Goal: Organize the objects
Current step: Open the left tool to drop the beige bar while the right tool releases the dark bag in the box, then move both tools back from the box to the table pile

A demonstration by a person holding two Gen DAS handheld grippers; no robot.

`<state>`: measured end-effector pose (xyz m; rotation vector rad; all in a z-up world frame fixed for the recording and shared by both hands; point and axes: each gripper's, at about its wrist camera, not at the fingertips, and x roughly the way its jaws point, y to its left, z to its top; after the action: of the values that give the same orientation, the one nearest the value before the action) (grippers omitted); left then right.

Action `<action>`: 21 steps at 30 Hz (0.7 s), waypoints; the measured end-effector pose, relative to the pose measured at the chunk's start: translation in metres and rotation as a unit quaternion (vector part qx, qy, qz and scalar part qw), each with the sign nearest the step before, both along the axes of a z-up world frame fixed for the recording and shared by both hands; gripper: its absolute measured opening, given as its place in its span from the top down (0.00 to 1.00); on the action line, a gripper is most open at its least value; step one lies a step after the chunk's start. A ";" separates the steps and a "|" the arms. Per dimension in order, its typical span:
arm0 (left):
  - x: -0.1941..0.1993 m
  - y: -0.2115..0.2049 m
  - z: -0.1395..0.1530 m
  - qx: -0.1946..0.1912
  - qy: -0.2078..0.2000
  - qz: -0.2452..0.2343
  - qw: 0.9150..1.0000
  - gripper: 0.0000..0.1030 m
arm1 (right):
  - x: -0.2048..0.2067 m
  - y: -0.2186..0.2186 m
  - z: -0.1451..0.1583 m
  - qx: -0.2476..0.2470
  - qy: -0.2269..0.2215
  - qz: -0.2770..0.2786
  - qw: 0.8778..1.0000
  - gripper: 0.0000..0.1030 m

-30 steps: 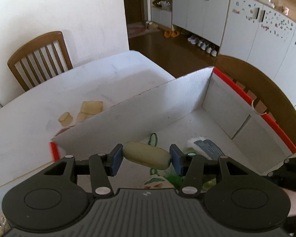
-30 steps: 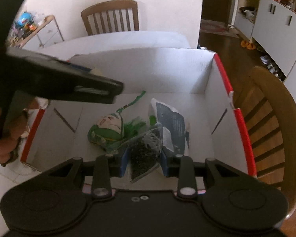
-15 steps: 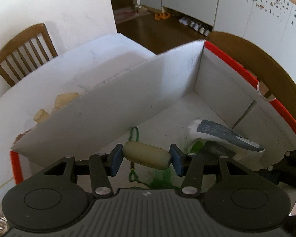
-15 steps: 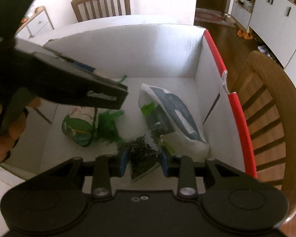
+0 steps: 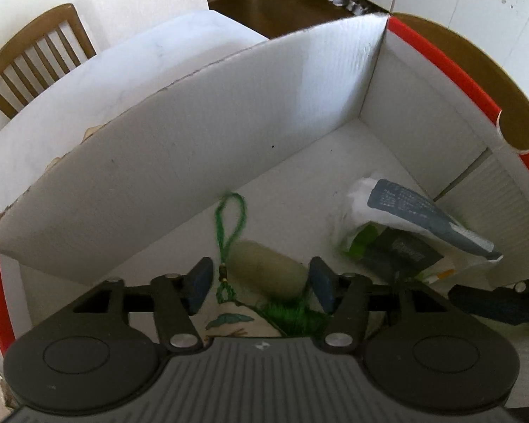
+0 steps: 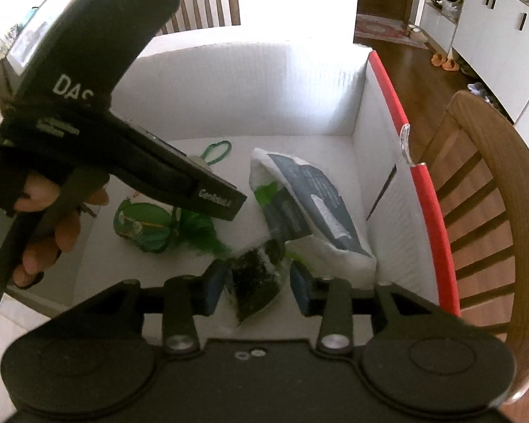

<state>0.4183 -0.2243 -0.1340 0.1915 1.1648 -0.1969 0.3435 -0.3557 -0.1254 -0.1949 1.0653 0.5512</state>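
Observation:
My left gripper (image 5: 261, 283) hangs inside a white cardboard box (image 5: 194, 141) with red edges. Its jaws are opening, and a pale oval bar (image 5: 264, 271), blurred, drops between the pads with a gap on each side. The jaws of my right gripper (image 6: 259, 287) are opening too. A clear bag of dark green bits (image 6: 257, 278) sits loose between its pads, low over the box floor (image 6: 299, 141). In the right wrist view the left gripper (image 6: 225, 202) crosses from the left, held by a hand (image 6: 53, 225).
On the box floor lie a white packet with a grey label (image 5: 405, 211) (image 6: 314, 204) and a green tasselled ornament (image 6: 148, 225) with a looped cord (image 5: 229, 225). The box stands on a white table (image 5: 105, 81). A wooden chair (image 6: 483, 190) stands close beside the box's right wall.
Both grippers sank deeper into the box. Both pairs of jaws widened: the left let go of the oval bar, which is falling, and the right loosened off the bag.

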 end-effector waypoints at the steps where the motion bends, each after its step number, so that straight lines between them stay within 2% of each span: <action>1: -0.001 0.002 0.002 -0.006 -0.002 0.003 1.000 0.33 | -0.001 -0.001 0.002 0.004 -0.001 -0.002 1.000 0.53; 6: -0.007 0.011 0.017 -0.030 -0.015 0.014 0.999 0.31 | -0.002 -0.009 0.013 0.024 -0.003 -0.011 1.000 0.47; 13: -0.029 0.033 0.044 -0.058 -0.047 0.027 0.997 0.31 | -0.010 -0.019 0.031 0.048 -0.014 -0.019 0.999 0.46; 21: -0.061 0.045 0.075 -0.072 -0.093 0.032 0.993 0.31 | -0.028 -0.015 0.054 0.069 -0.031 -0.010 0.997 0.45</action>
<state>0.3575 -0.1789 -0.0590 0.0434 0.9667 -0.2008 0.3155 -0.3707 -0.0718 -0.0805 0.9646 0.5948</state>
